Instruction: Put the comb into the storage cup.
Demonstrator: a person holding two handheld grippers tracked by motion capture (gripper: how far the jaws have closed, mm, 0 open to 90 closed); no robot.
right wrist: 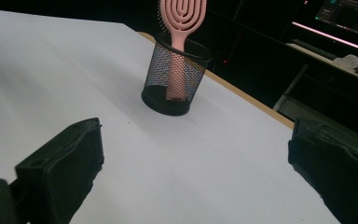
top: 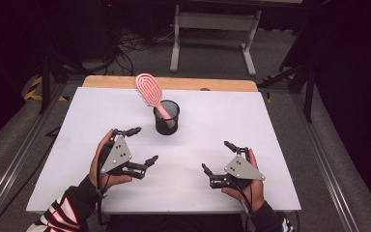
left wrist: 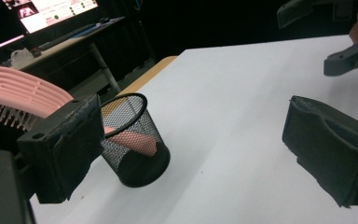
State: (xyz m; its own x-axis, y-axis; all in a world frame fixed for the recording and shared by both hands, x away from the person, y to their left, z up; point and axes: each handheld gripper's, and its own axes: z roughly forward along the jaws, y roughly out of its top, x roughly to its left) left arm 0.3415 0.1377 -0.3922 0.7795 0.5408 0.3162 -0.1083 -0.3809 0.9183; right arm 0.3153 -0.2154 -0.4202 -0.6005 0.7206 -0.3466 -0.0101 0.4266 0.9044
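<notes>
We see a pink hairbrush (top: 150, 92) standing handle-down in a black mesh cup (top: 166, 117) near the middle of the white table (top: 77, 145), its oval head tilted up and toward the far left, well above the cup's rim. The left gripper (top: 143, 145) sits on the near left of the table, jaws spread wide and gripping nothing; the cup lies just beyond and to the right of its farther jaw, close but apart from it. In the left gripper view the cup (left wrist: 135, 140) stands right beside the left-hand jaw, partly behind it, with the hairbrush (left wrist: 21, 95) leaning over that jaw (the bristles show along the underside of the head). The right gripper (top: 216, 157) rests at the near right, its jaws likewise wide apart and empty, well apart from the cup. In the right gripper view the cup (right wrist: 175, 77) stands ahead between the two jaws, a good way beyond their tips, and the hairbrush (right wrist: 182, 18) rises from it with its looped face toward us. Both grippers are held in a person's hands, striped sleeves at the bottom edge.
</notes>
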